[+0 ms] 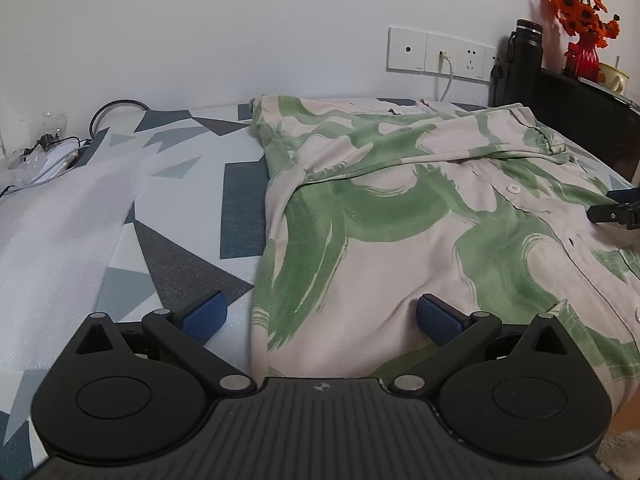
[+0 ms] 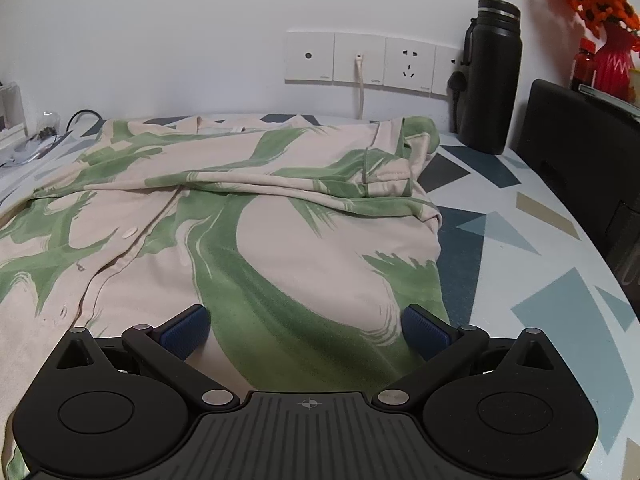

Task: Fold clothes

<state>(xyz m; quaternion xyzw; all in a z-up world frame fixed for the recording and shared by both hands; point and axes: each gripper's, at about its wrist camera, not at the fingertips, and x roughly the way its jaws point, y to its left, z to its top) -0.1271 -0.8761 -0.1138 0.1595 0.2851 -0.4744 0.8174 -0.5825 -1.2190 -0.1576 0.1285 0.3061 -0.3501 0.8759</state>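
left tongs (image 1: 322,316) apart, shirt (image 1: 420,216) edge; right tongs (image 2: 304,328) apart | bottle (image 2: 490,76) whole

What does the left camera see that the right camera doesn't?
Only the left view shows the white foam sheet, a yellow mug beside the red vase, and the right gripper's tip over the shirt. Only the right view shows the tablecloth to the shirt's right. Both show the green-patterned shirt, wall sockets, black bottle, orange flowers and an open gripper: left, right.
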